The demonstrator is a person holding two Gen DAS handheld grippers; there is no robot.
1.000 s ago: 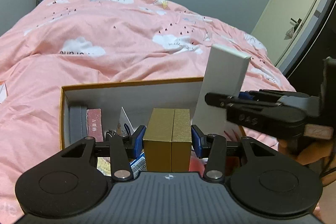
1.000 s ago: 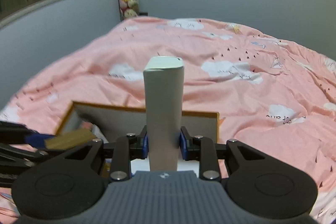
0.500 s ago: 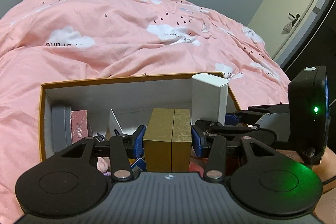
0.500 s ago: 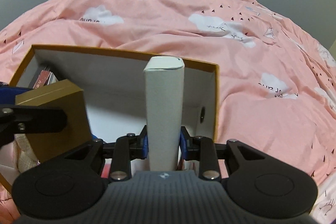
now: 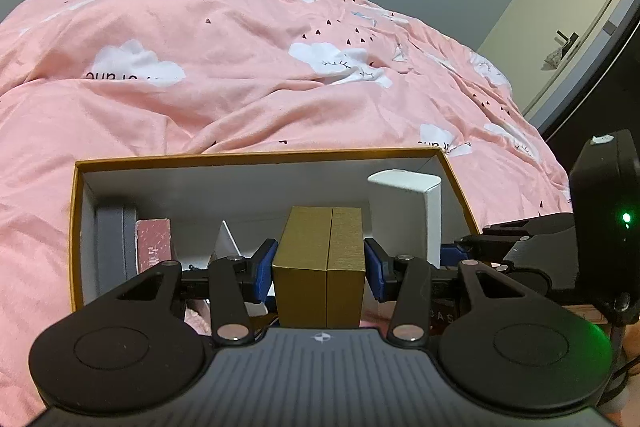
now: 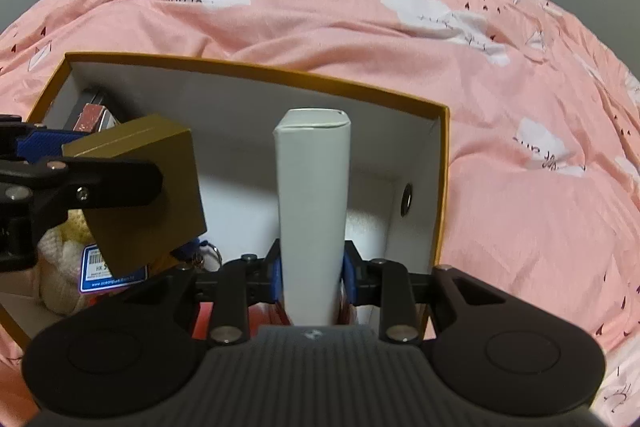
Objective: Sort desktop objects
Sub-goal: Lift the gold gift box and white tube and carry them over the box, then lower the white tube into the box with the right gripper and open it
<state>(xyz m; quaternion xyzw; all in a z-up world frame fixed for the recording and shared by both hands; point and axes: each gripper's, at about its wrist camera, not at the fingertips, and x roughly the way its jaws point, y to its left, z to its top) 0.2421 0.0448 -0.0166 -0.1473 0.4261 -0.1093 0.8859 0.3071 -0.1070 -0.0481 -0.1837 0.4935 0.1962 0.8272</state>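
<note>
White card is the thing to watch: the tall white carton [image 6: 312,211] stands pinched between the right gripper [image 6: 312,277] fingers, its long axis running toward twelve o'clock, its far end inside the open storage box [image 6: 256,73] near the right wall. At nine o'clock from it, the left gripper [image 5: 319,269] fingers pinch a gold box [image 5: 319,259] over the box's middle, above the clutter. Both must go straight down; the carton appears lower and closer to setting down.
</note>
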